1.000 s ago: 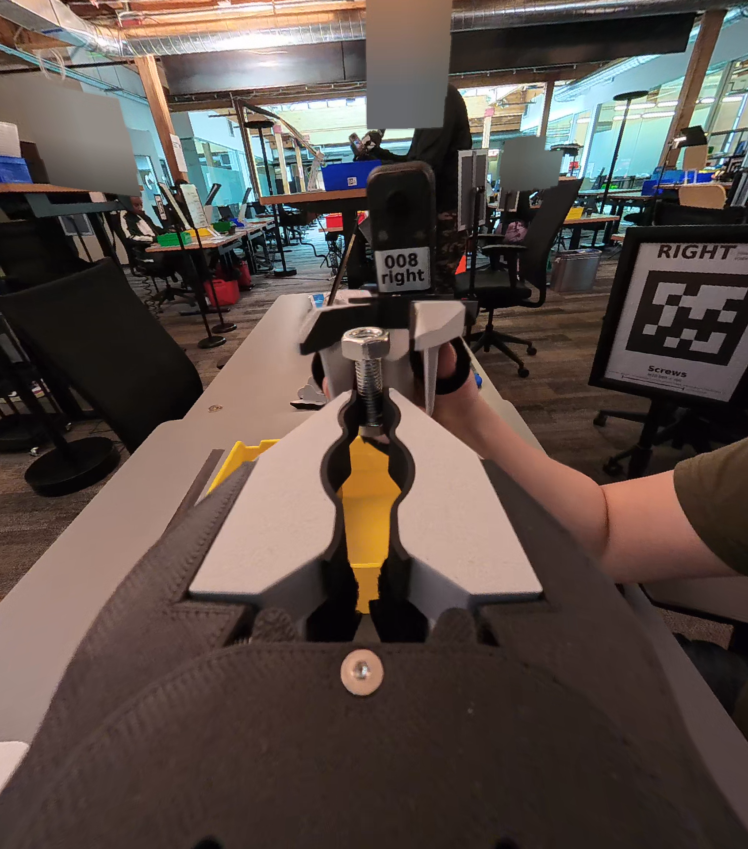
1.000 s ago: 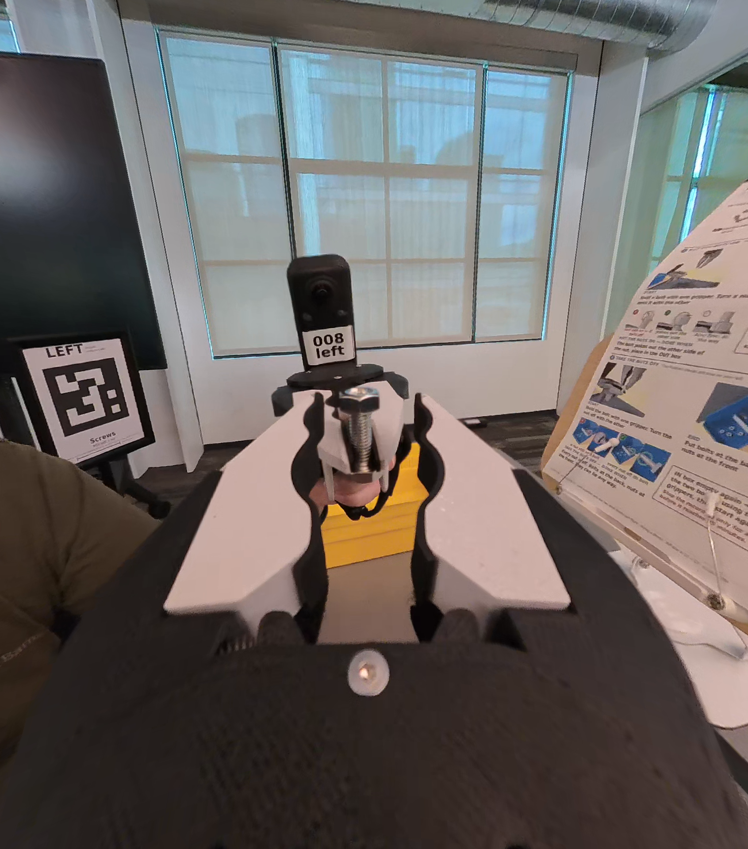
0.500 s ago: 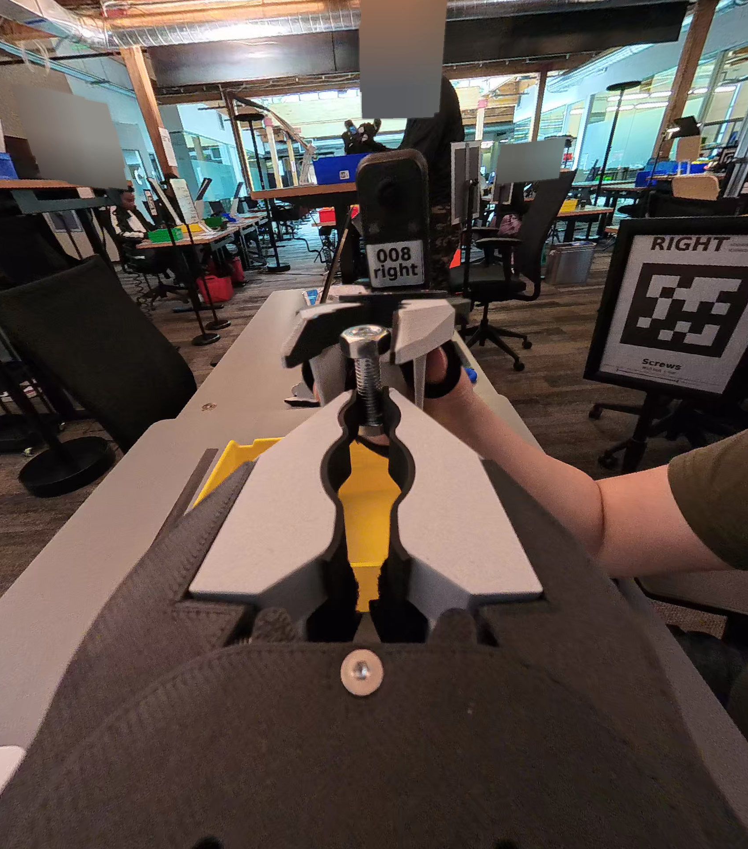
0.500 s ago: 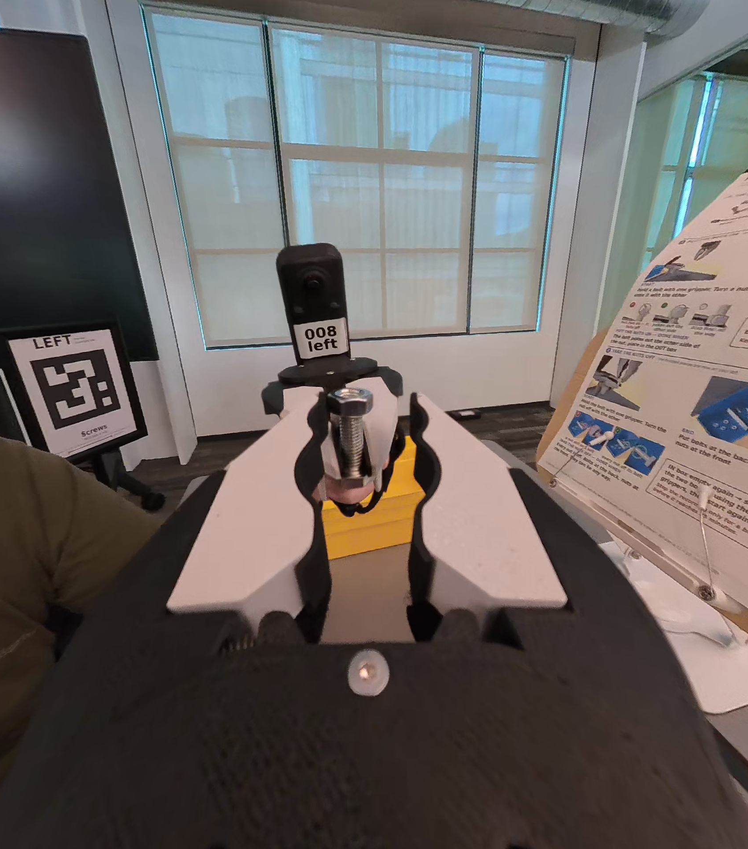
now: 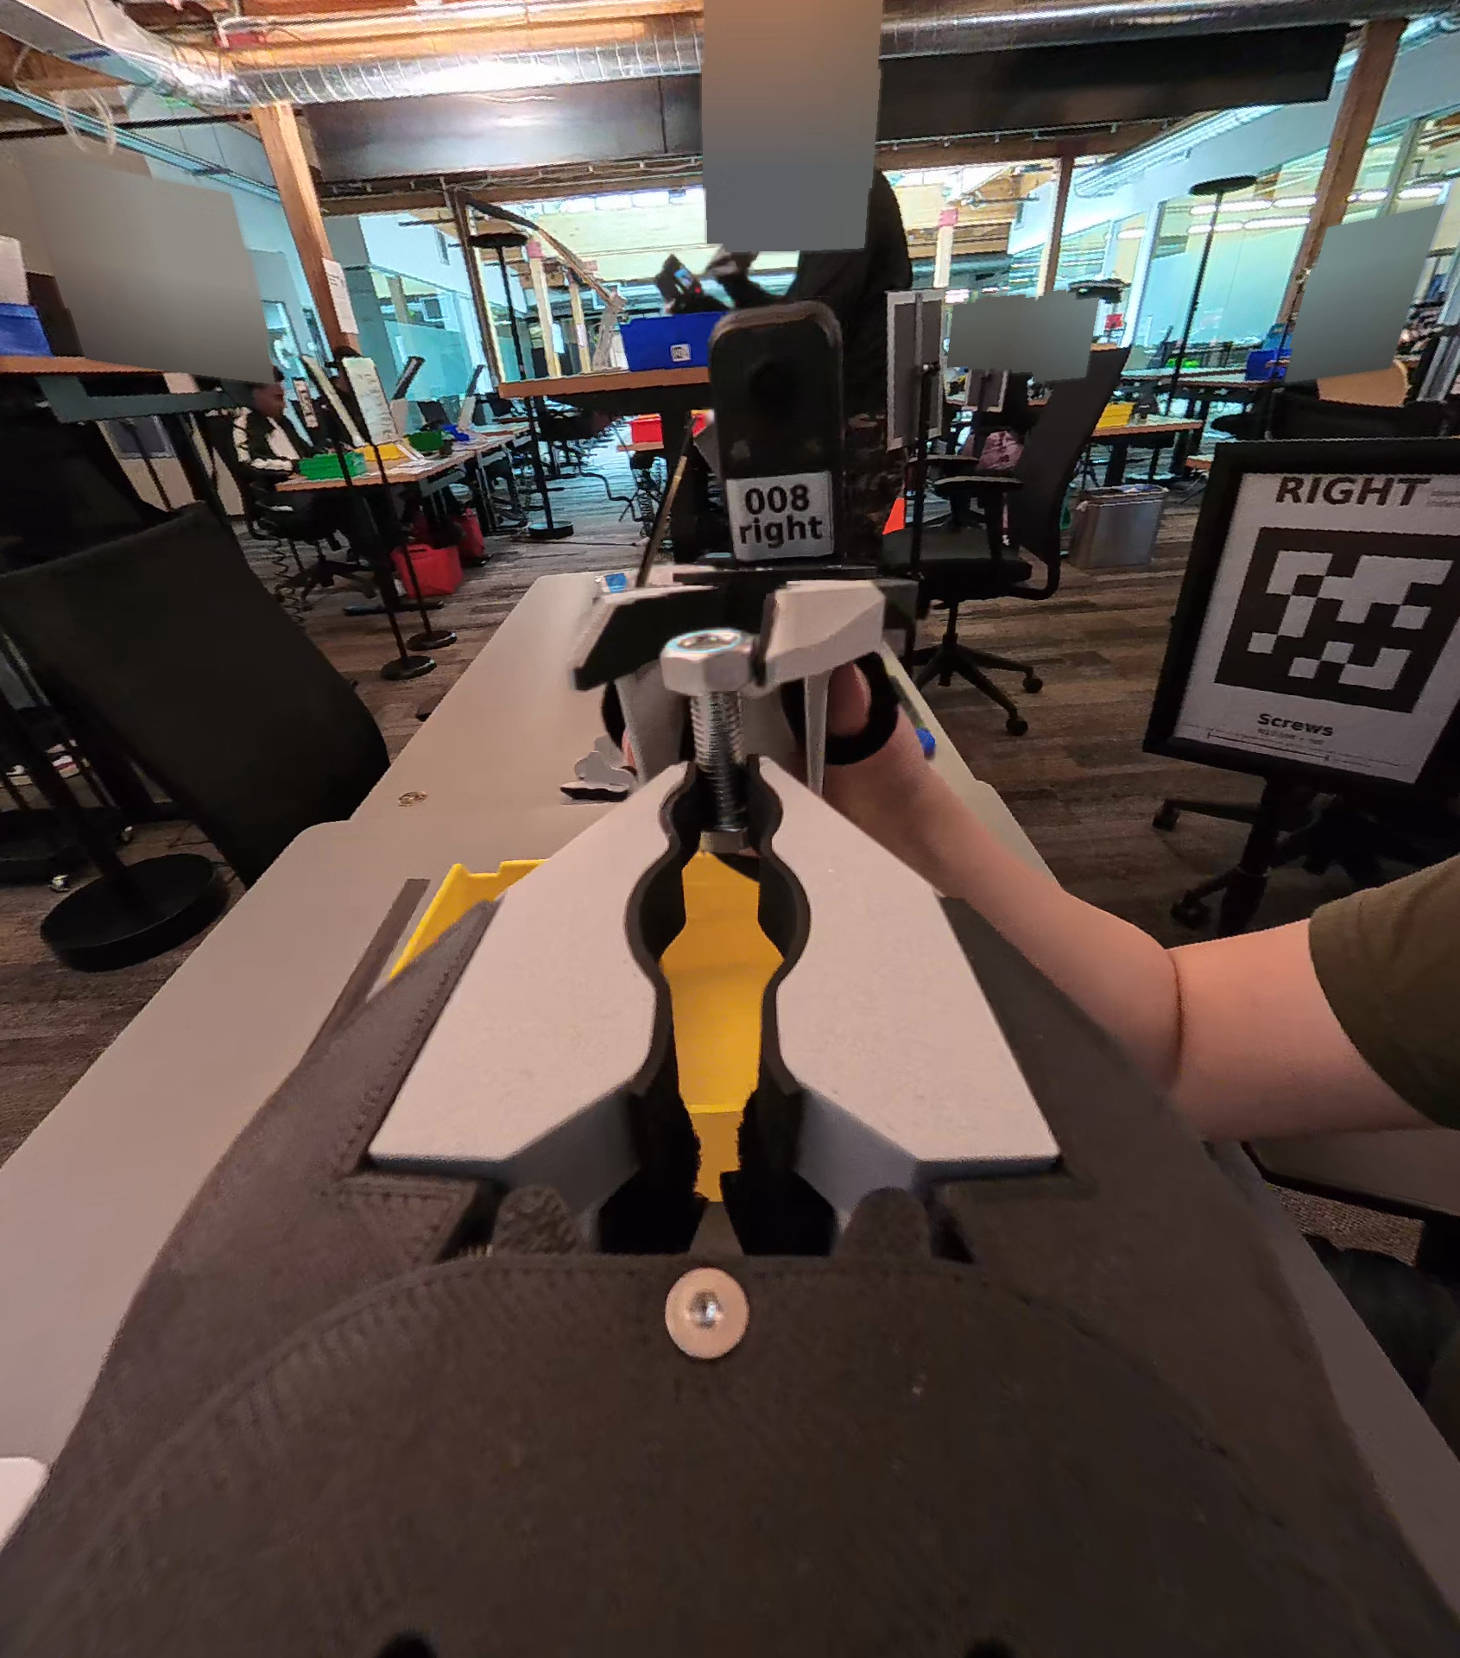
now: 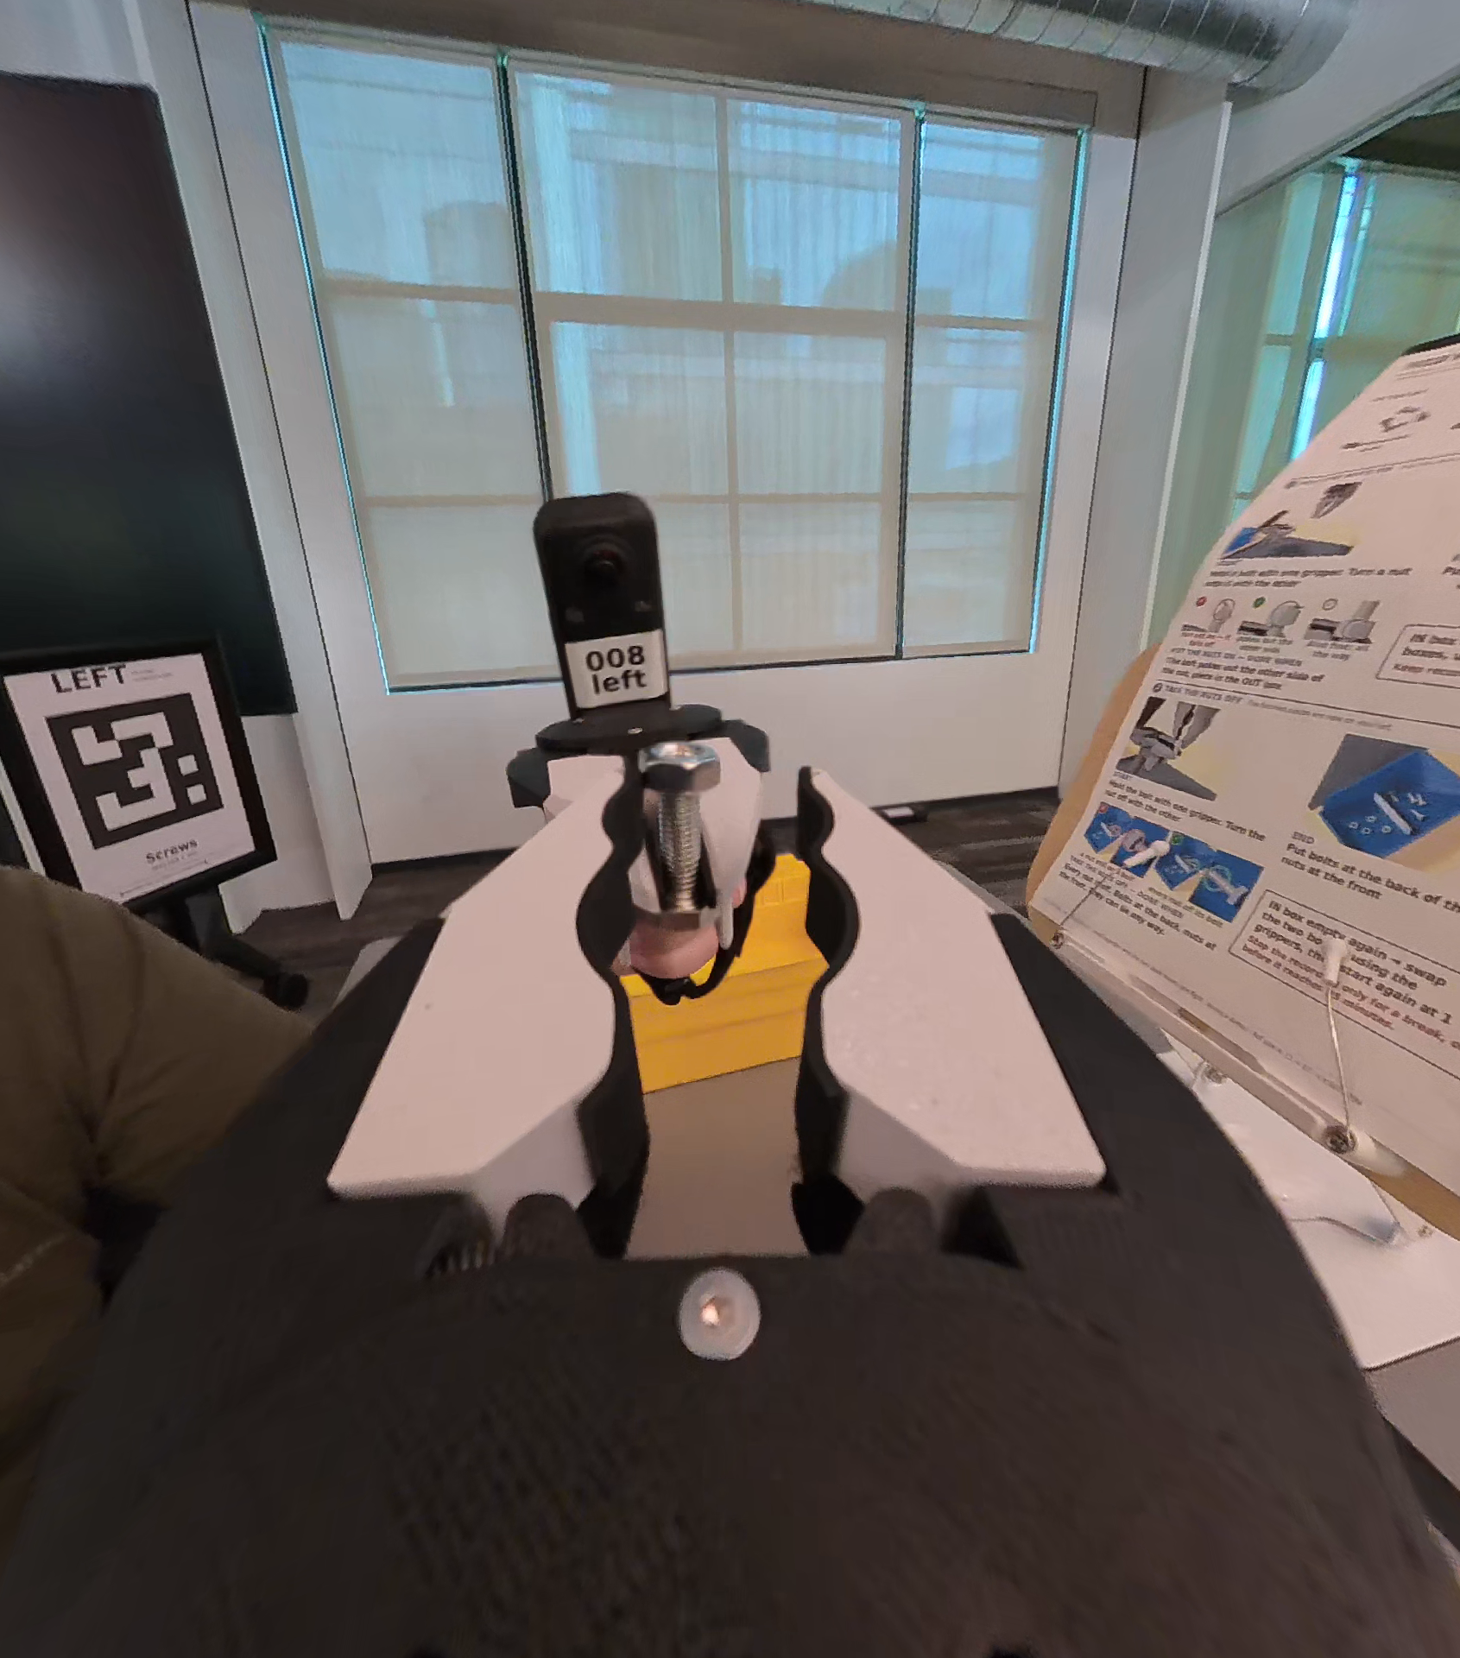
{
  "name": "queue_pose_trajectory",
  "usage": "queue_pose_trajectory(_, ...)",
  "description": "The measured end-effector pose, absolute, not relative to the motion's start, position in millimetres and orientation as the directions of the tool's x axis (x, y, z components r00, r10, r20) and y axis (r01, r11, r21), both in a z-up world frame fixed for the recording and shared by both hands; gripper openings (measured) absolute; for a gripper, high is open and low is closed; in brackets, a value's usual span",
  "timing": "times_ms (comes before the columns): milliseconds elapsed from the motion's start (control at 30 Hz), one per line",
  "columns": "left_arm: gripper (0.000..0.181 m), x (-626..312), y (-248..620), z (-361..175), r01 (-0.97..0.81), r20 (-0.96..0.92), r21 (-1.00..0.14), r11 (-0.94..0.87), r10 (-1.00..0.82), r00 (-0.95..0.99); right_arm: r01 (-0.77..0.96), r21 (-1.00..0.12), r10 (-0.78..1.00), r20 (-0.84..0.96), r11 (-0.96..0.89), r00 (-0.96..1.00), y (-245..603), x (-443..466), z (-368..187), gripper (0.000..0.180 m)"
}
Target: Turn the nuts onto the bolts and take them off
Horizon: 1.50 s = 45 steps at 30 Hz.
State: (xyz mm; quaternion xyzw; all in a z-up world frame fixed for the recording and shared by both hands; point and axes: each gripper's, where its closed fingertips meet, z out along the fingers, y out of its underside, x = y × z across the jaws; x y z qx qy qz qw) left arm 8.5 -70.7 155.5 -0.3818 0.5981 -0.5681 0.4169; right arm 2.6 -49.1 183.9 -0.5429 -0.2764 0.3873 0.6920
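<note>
A silver bolt [image 5: 715, 745] stands upright with its hex head on top, and it also shows in the right wrist view [image 6: 677, 839]. A nut [image 6: 677, 920] sits at its lower end. My left gripper [image 5: 719, 794] is shut on the bolt's threaded shank, just above the nut. My right gripper [image 6: 712, 794] is open. It faces the left one, with its fingers on either side of the bolt head; the head is close to its left finger and apart from the other.
A yellow bin [image 5: 712, 1014] sits on the grey table [image 5: 170, 1077] under both grippers. A person's forearm [image 5: 1022, 942] holds the right gripper. A slanted instruction board [image 6: 1336, 763] stands to the right. Framed marker signs [image 5: 1354, 619] [image 6: 134, 772] stand off the table. Less than 4 cm separates the two grippers' tips.
The right gripper has shifted sideways, so the bolt head now lies near its left finger instead of mid-gap. The left gripper keeps its hold on the bolt.
</note>
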Motion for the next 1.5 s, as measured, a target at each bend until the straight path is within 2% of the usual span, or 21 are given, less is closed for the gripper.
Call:
queue_pose_trajectory(100,0.007,4,-70,159,0.027,-0.046,-0.999,0.038,-0.924,-0.380,-0.270,-0.954,0.809,-0.056,0.129,0.585,-47,17,189,0.027)
queue_pose_trajectory(367,0.007,8,-73,156,0.019,-0.049,-0.999,0.045,-0.922,-0.384,-0.194,-0.972,0.821,-0.003,0.131,0.571,-49,-10,184,0.032)
queue_pose_trajectory(500,0.007,8,-70,155,0.017,-0.062,-0.998,0.060,-0.929,-0.364,-0.259,-0.956,0.847,-0.023,0.136,0.530,-55,-3,191,0.030)
queue_pose_trajectory(667,0.007,8,-70,155,0.017,-0.051,-0.999,0.049,-0.929,-0.368,-0.175,-0.974,0.826,0.022,0.145,0.563,-54,-12,185,0.029)
queue_pose_trajectory(800,0.008,10,-72,154,0.011,-0.053,-0.999,0.052,-0.926,-0.375,-0.197,-0.972,0.834,-0.006,0.124,0.552,-53,-12,185,0.018)
queue_pose_trajectory(1000,0.008,11,-74,154,0.010,-0.054,-0.999,0.054,-0.925,-0.375,-0.183,-0.973,0.829,0.012,0.138,0.560,-55,-10,186,0.017)
queue_pose_trajectory(1100,0.008,14,-74,147,-0.025,-0.052,-0.997,0.067,-0.925,-0.376,-0.260,-0.944,0.835,0.029,0.204,0.549,-63,-6,201,0.017)
queue_pose_trajectory(1167,0.008,17,-77,144,-0.036,-0.058,-0.996,0.078,-0.922,-0.383,-0.252,-0.950,0.850,0.026,0.185,0.527,-68,-2,201,0.018)
queue_pose_trajectory(1233,0.008,18,-81,144,-0.038,-0.051,-0.997,0.072,-0.916,-0.398,-0.110,-0.984,0.823,0.055,0.142,0.566,-67,13,182,0.017)
queue_pose_trajectory(1333,0.008,15,-80,144,-0.040,-0.070,-0.995,0.092,-0.922,-0.381,0.228,-0.968,0.811,0.052,-0.102,0.583,-81,53,102,0.018)
queue_pose_trajectory(1400,0.007,10,-79,147,-0.035,-0.074,-0.995,0.095,-0.922,-0.381,0.400,-0.873,0.774,0.042,-0.279,0.632,-87,91,35,0.018)
queue_pose_trajectory(1500,0.007,5,-77,150,-0.026,-0.070,-0.996,0.086,-0.922,-0.381,0.444,-0.643,0.709,-0.227,-0.624,0.668,-110,118,-47,0.018)
